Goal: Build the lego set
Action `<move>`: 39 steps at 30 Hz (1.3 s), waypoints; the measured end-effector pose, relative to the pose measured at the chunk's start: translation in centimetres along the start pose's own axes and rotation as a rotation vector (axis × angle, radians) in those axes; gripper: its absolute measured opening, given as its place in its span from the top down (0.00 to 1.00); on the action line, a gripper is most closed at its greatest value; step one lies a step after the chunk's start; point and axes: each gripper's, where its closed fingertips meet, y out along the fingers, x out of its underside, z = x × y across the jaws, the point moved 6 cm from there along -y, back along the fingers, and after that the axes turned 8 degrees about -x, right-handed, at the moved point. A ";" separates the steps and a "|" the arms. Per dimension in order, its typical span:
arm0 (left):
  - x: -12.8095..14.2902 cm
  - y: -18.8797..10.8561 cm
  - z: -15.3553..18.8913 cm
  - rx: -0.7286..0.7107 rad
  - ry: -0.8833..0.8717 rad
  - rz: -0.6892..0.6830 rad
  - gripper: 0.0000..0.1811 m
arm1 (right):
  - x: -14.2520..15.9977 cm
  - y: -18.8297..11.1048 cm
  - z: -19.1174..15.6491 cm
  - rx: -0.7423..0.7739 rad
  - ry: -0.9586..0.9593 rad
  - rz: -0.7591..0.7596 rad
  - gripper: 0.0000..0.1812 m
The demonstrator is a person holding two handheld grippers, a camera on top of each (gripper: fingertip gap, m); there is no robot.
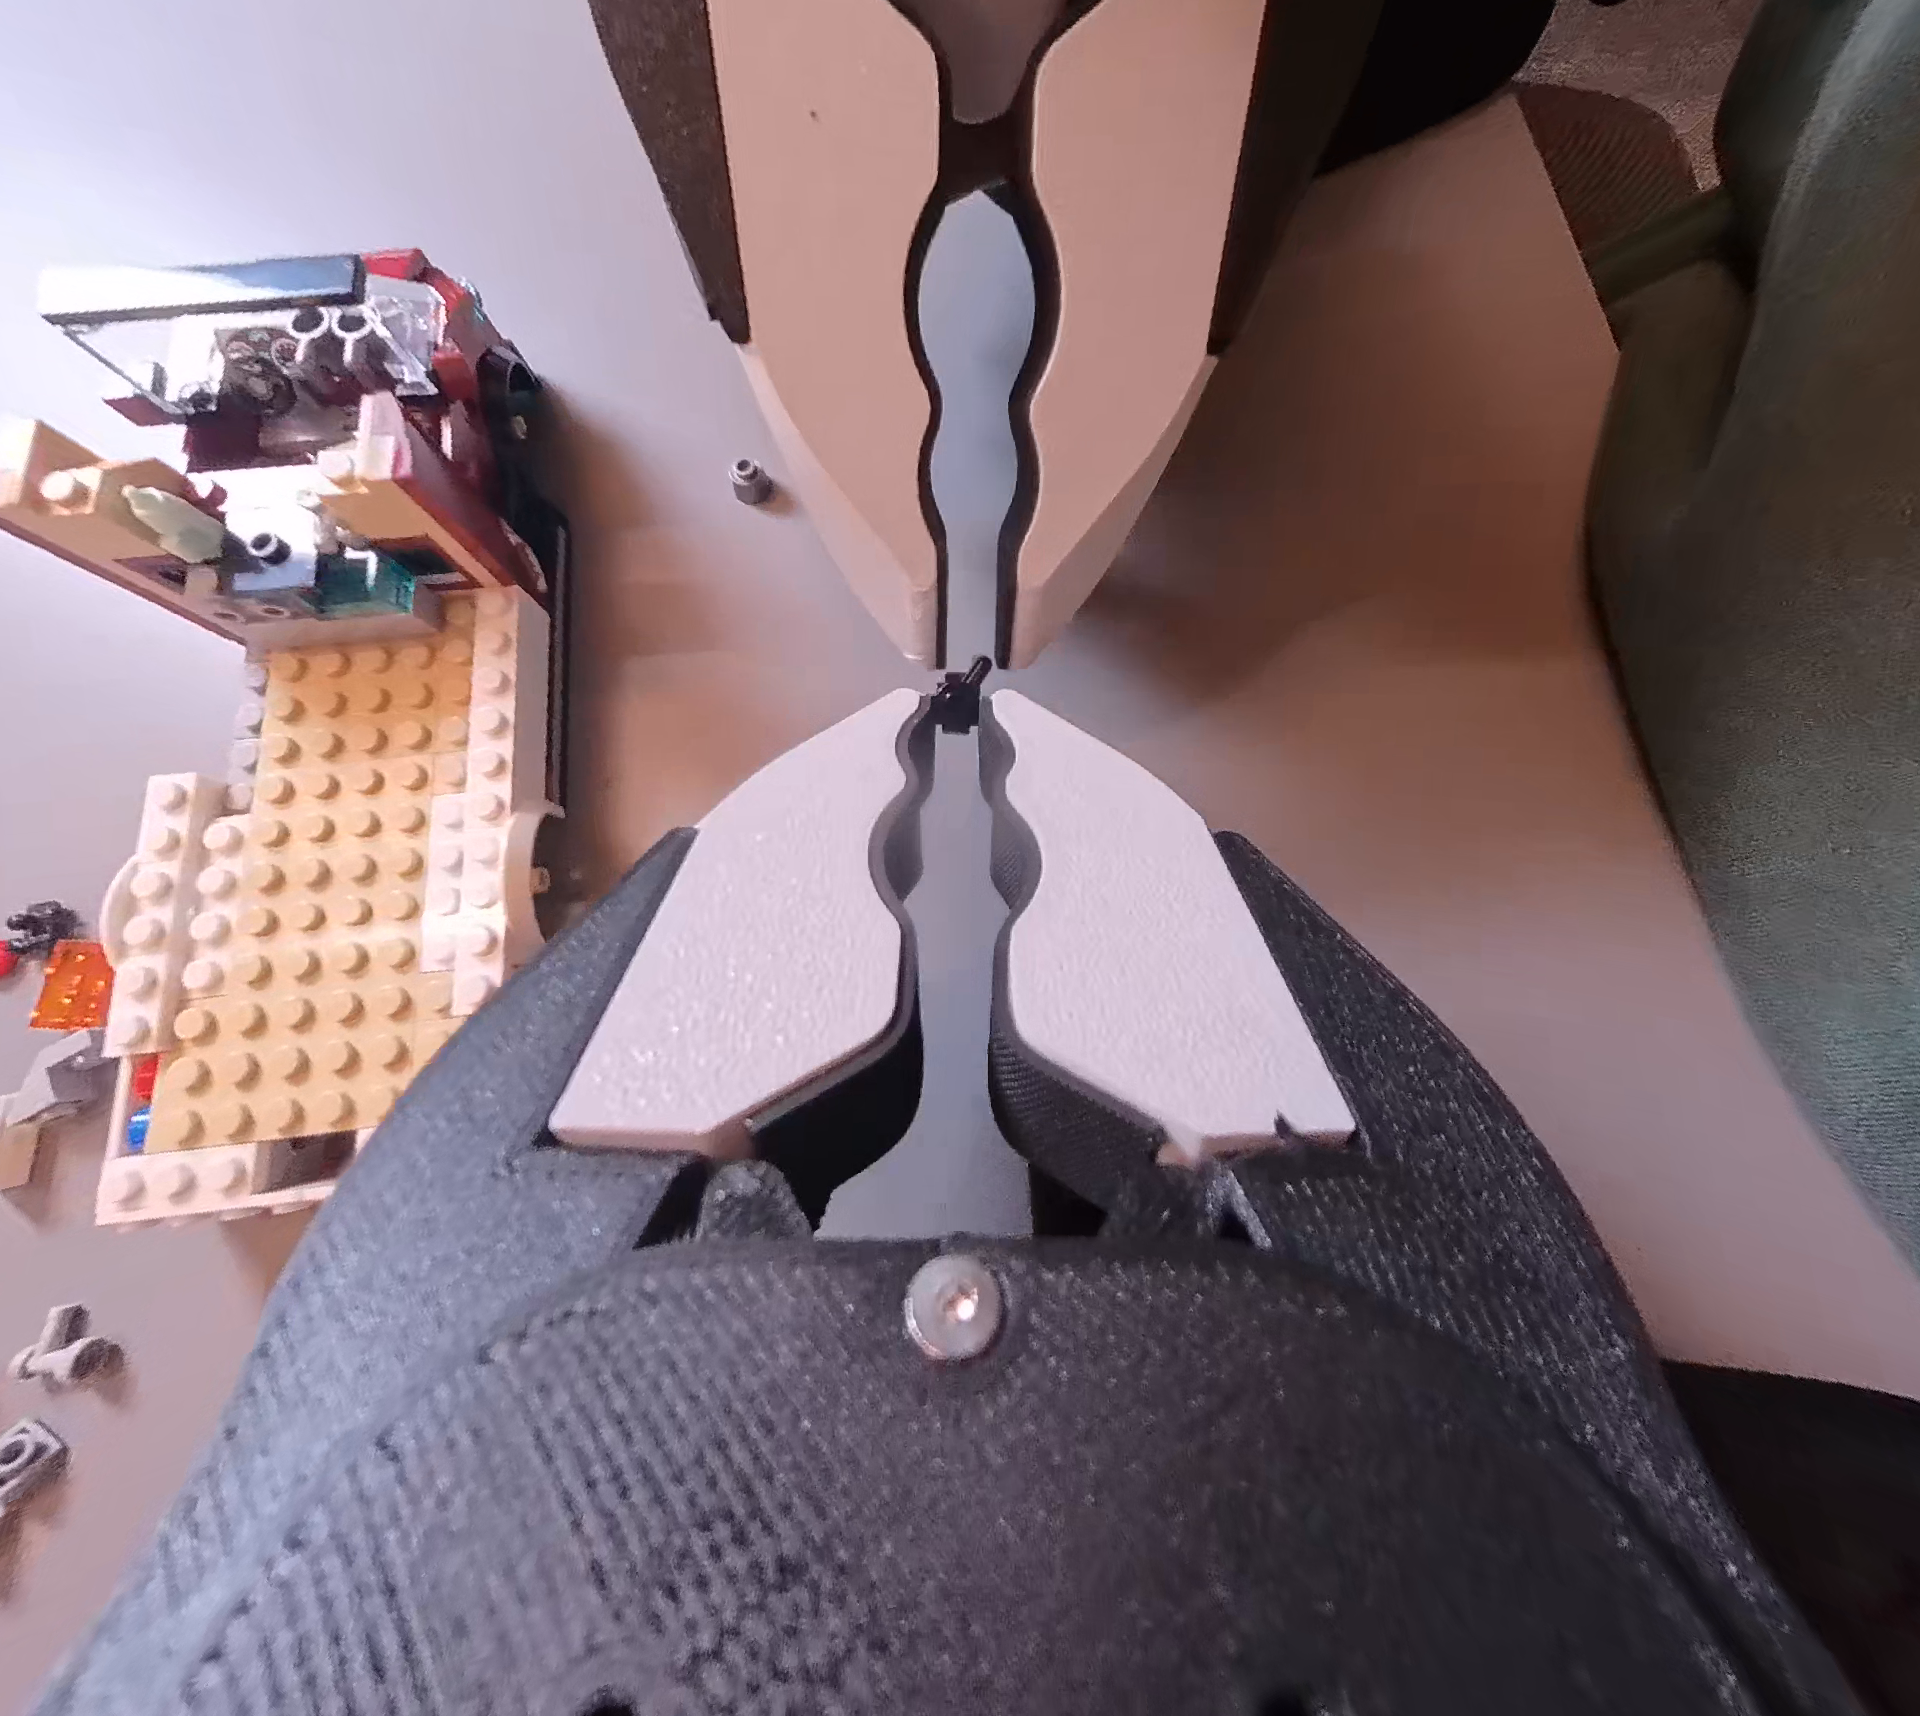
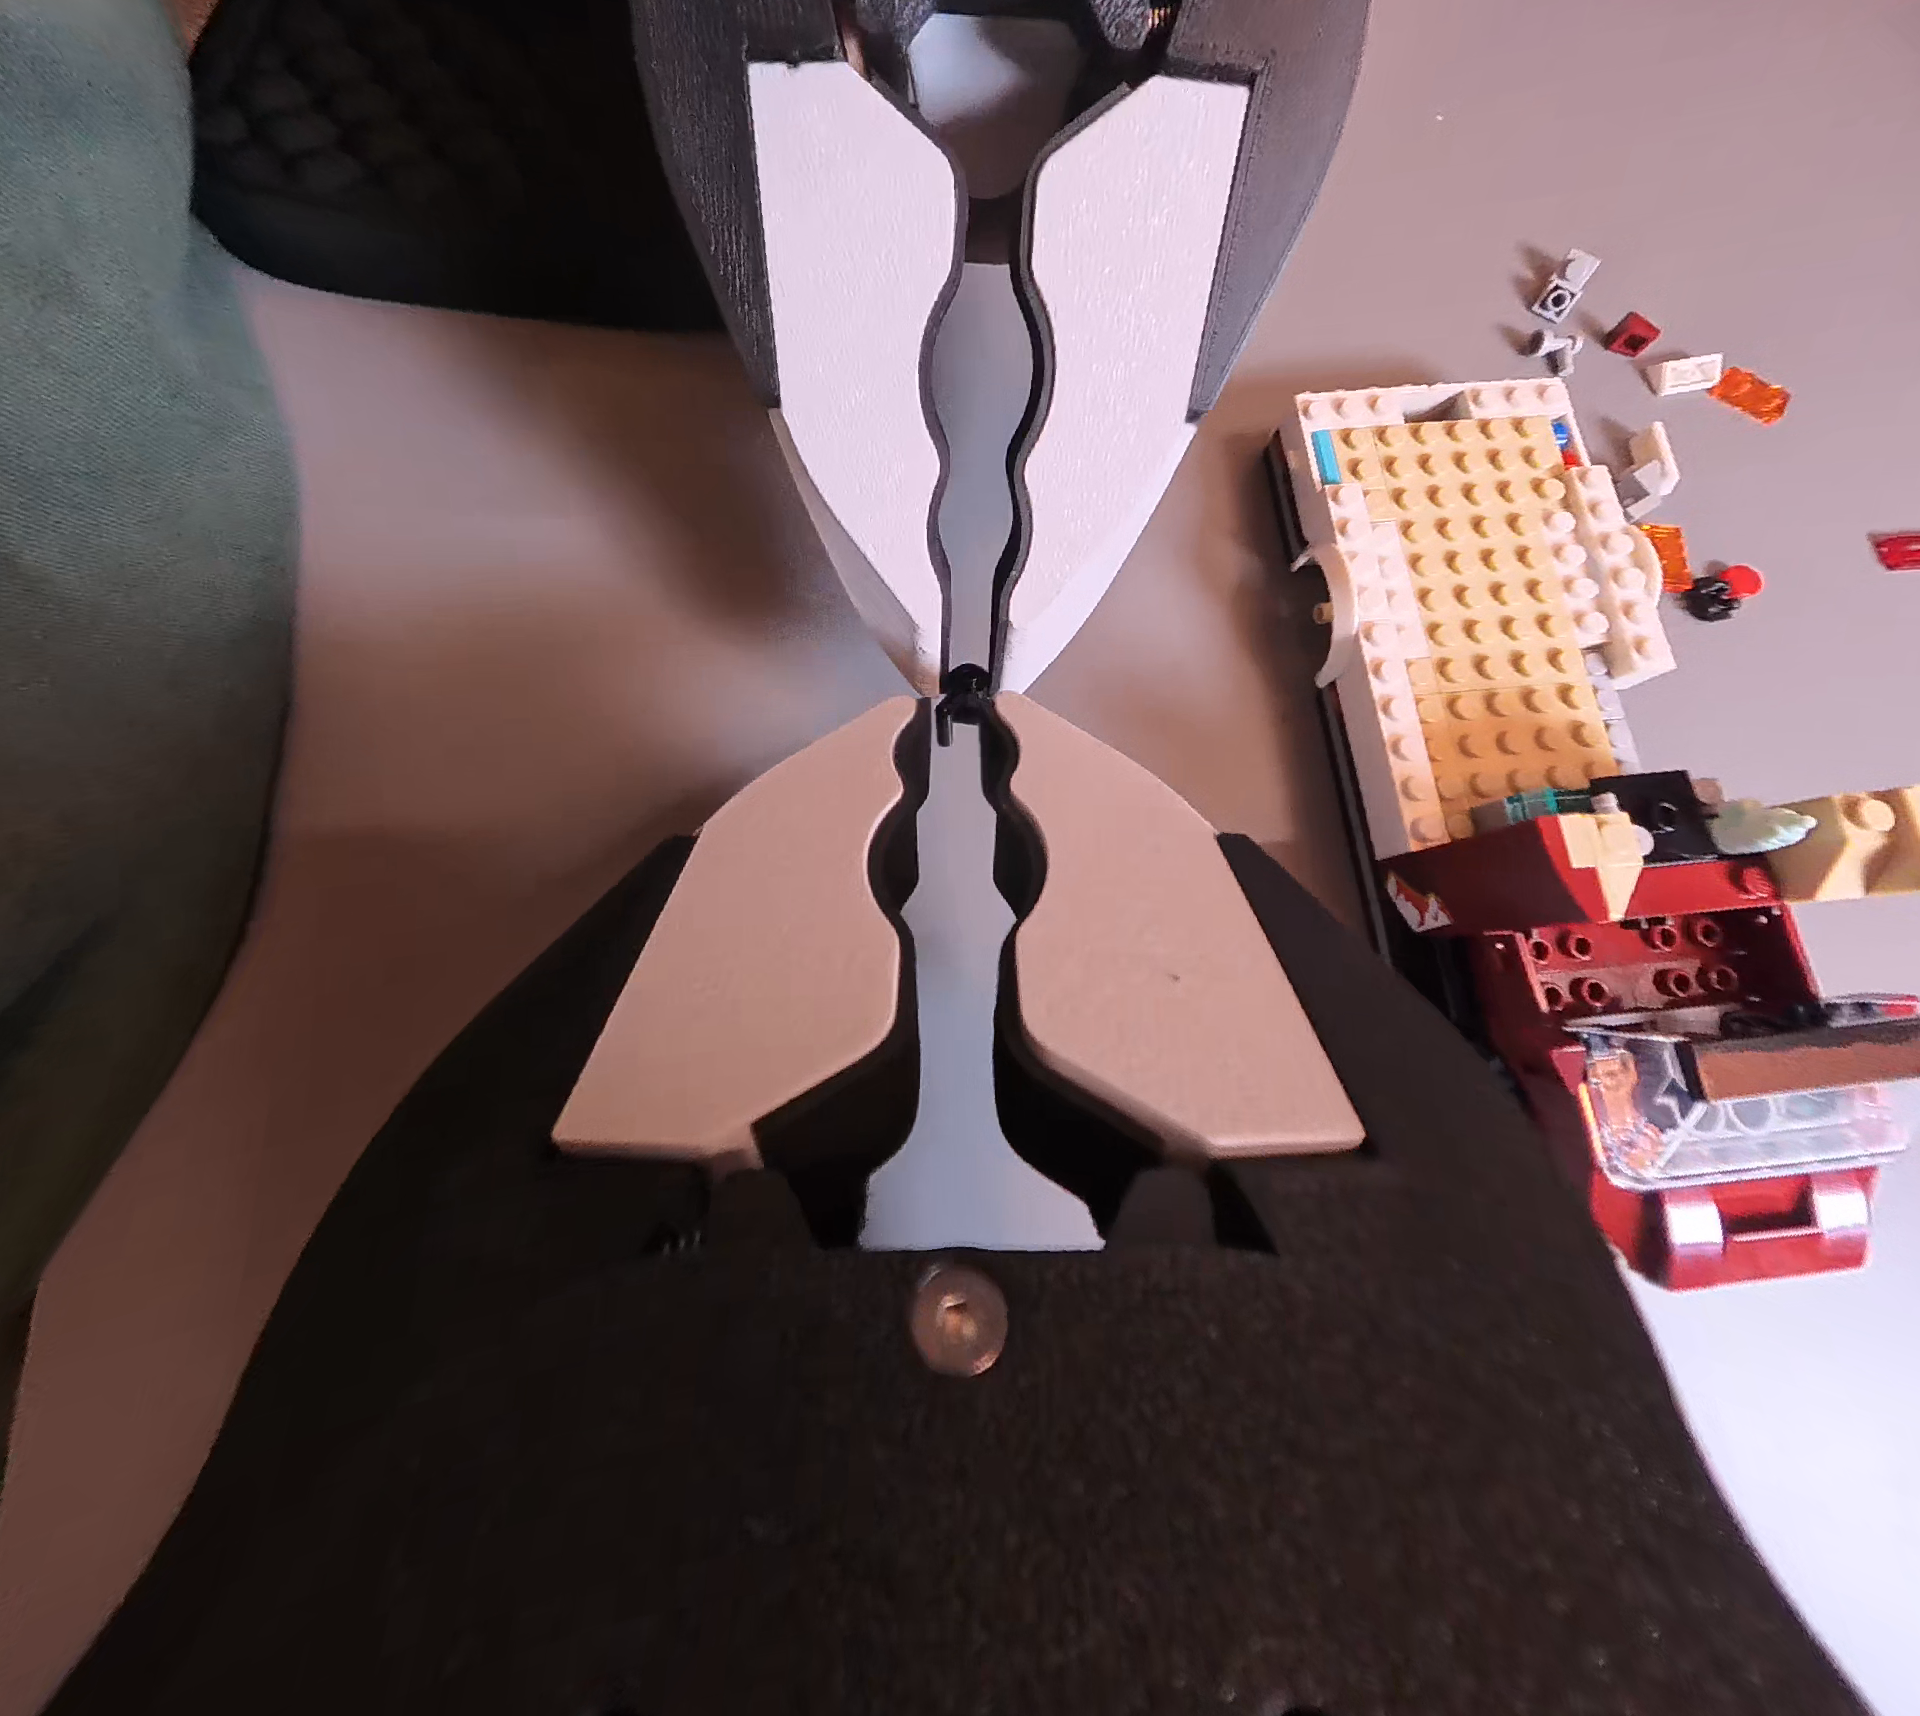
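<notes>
Both grippers meet tip to tip above the pale table [image 1: 312, 56]. A tiny black lego piece [image 1: 954, 702] sits between them. My left gripper [image 1: 954, 716] is shut on its lower part. My right gripper [image 1: 968, 656] comes from above, and the piece's small pin reaches between its tips. In the right wrist view my right gripper [image 2: 958, 719] is shut on the black piece [image 2: 961, 698], with the left gripper [image 2: 974, 658] pinching its far end. The lego build [image 1: 343, 887], a tan and white studded deck with a dark red front, lies on the table to the side [image 2: 1486, 606].
A small grey round piece [image 1: 750, 482] lies alone near the right gripper. Several loose pieces, grey, orange, red and white, lie past the build [image 2: 1662, 357] [image 1: 73, 980]. Green fabric [image 1: 1787, 523] [image 2: 104, 523] borders the table's near edge. Left and right tips are no more than a few centimetres apart. The build [image 1: 73, 980] is about equally far from each gripper, around 15 cm.
</notes>
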 end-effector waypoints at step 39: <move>-1.0 -1.3 0.3 0.046 0.030 0.048 0.96 | -0.6 -0.9 -0.4 -0.087 0.070 0.077 1.00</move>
